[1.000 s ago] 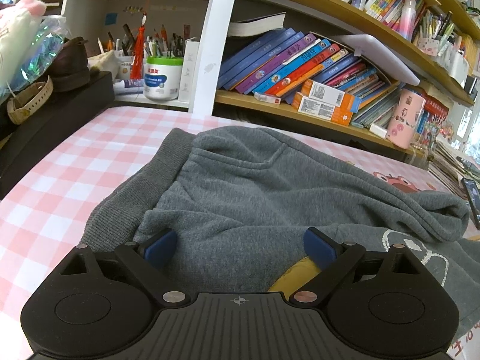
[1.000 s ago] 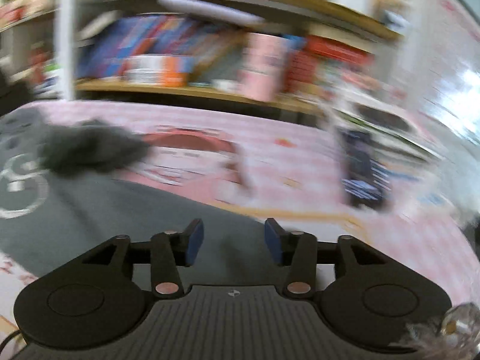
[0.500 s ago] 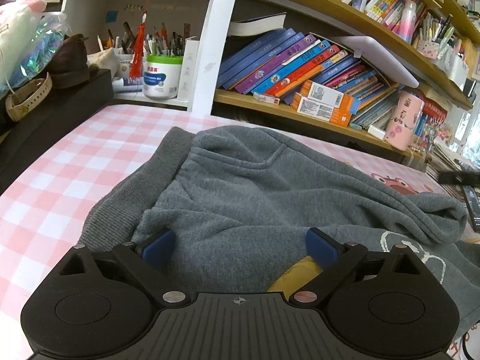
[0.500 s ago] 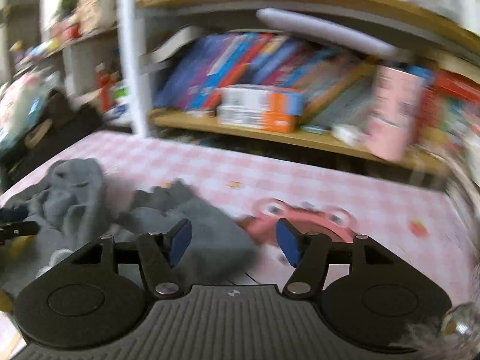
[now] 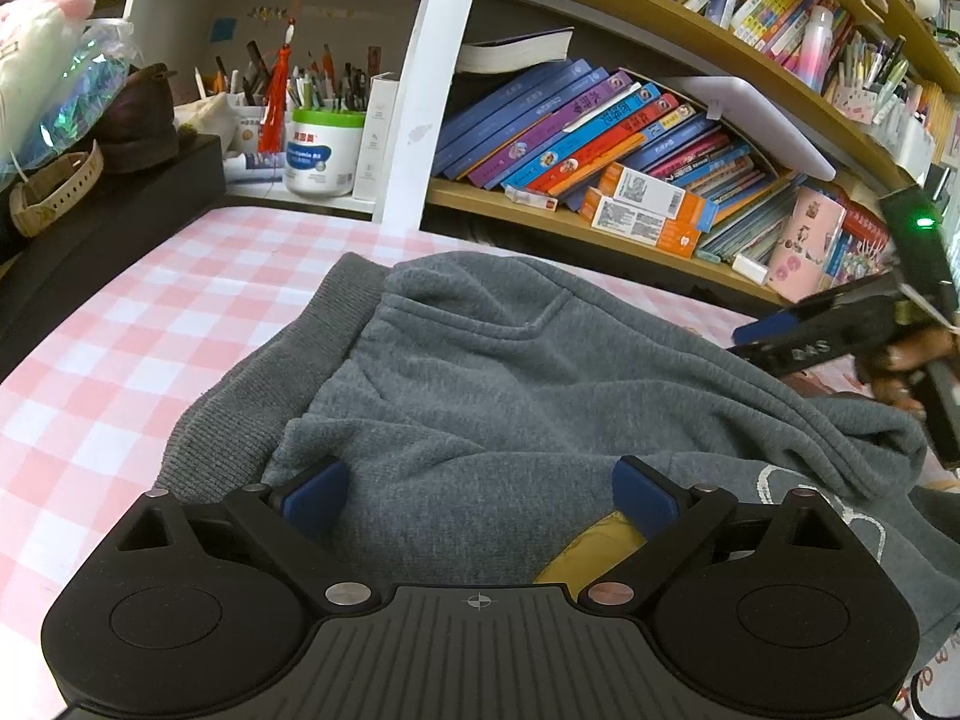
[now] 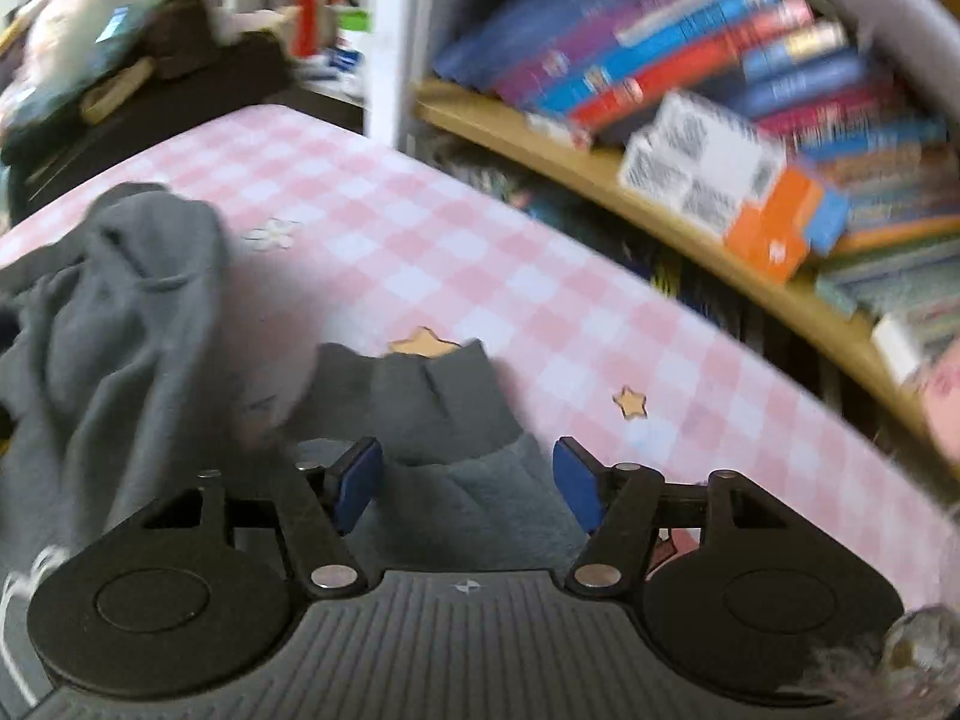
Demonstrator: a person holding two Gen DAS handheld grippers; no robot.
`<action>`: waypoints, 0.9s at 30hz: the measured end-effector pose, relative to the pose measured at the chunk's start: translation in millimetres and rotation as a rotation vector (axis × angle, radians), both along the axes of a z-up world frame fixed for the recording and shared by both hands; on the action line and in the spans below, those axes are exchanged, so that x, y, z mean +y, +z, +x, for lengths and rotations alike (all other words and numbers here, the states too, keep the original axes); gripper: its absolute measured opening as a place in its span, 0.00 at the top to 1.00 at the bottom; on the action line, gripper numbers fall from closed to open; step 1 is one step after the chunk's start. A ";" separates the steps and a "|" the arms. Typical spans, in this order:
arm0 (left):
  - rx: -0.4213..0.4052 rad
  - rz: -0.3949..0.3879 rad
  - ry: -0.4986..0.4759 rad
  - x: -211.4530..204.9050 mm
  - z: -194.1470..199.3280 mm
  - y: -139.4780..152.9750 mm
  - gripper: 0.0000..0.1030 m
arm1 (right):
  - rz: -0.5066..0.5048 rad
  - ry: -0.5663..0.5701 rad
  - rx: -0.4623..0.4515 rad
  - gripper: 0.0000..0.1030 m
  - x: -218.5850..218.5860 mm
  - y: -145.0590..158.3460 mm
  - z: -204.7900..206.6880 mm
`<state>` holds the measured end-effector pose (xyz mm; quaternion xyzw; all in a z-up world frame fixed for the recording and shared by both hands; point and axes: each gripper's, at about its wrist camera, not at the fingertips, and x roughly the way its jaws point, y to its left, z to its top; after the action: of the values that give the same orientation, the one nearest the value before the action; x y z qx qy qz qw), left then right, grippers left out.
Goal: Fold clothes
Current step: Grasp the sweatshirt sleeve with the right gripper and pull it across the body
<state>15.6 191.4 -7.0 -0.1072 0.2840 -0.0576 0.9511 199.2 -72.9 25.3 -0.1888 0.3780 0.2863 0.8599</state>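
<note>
A grey sweatshirt (image 5: 510, 372) lies crumpled on the pink checked tablecloth (image 5: 150, 330), with its ribbed hem toward the left. My left gripper (image 5: 480, 480) stands open low over its near edge, and the fabric runs between the wide-set blue pads. A yellow patch (image 5: 594, 546) shows by the right finger. In the right wrist view, the sweatshirt's ribbed sleeve cuff (image 6: 432, 402) lies flat on the cloth. My right gripper (image 6: 468, 468) is open over it, the pads apart from the fabric on both sides. The left wrist view shows the right gripper (image 5: 756, 339) at the far right, held by a hand.
A bookshelf (image 5: 600, 228) with slanted books and orange boxes (image 6: 750, 204) runs along the table's far edge. A pink cup (image 5: 804, 246) stands at its right. A black box (image 5: 90, 240) borders the table's left side, and a white tub (image 5: 321, 150) sits behind.
My right gripper swung left across the table to the sleeve cuff, with its jaws wider, and came into the left wrist view. The left gripper and sweatshirt body stayed put.
</note>
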 end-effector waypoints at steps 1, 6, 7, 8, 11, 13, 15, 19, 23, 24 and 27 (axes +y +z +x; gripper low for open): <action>-0.001 -0.003 0.000 0.4 -0.2 0.1 0.05 | 0.015 -0.018 0.022 0.41 -2.0 -2.6 6.7; -0.002 -0.008 -0.001 1.1 -0.1 0.1 0.05 | 0.080 -0.050 0.108 0.41 -6.3 -10.2 19.3; -0.002 -0.008 -0.001 1.1 -0.1 0.2 0.05 | 0.095 -0.054 0.118 0.48 -7.4 -10.7 19.0; -0.002 -0.009 -0.001 1.1 0.0 0.3 0.05 | 0.116 -0.051 0.129 0.52 -9.8 -11.0 18.6; -0.001 -0.009 -0.001 0.9 0.3 0.1 0.05 | 0.142 -0.038 0.143 0.78 -16.4 -9.0 13.1; -0.001 -0.010 -0.001 1.1 0.3 -0.1 0.05 | 0.171 -0.072 0.107 0.84 -30.1 -0.9 5.2; -0.002 -0.012 -0.001 1.2 0.1 -0.2 0.05 | 0.218 -0.143 0.021 0.84 -52.3 12.8 -7.7; -0.003 -0.012 0.000 0.8 0.0 -0.1 0.05 | 0.327 -0.356 -0.141 0.85 -121.9 41.3 -42.7; -0.002 -0.009 -0.001 0.2 -0.1 -0.1 0.05 | 0.315 -0.609 -0.161 0.84 -204.9 38.3 -88.9; -0.002 -0.009 -0.001 0.3 0.0 -0.1 0.05 | 0.293 -0.651 -0.140 0.84 -220.5 32.5 -99.4; -0.002 -0.007 -0.002 0.3 -0.1 0.1 0.05 | 0.298 -0.689 -0.047 0.83 -248.8 7.8 -127.1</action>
<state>15.5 191.7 -6.9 -0.1101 0.2829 -0.0598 0.9509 72.1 -321.8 33.1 0.0700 0.3537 0.0278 0.9323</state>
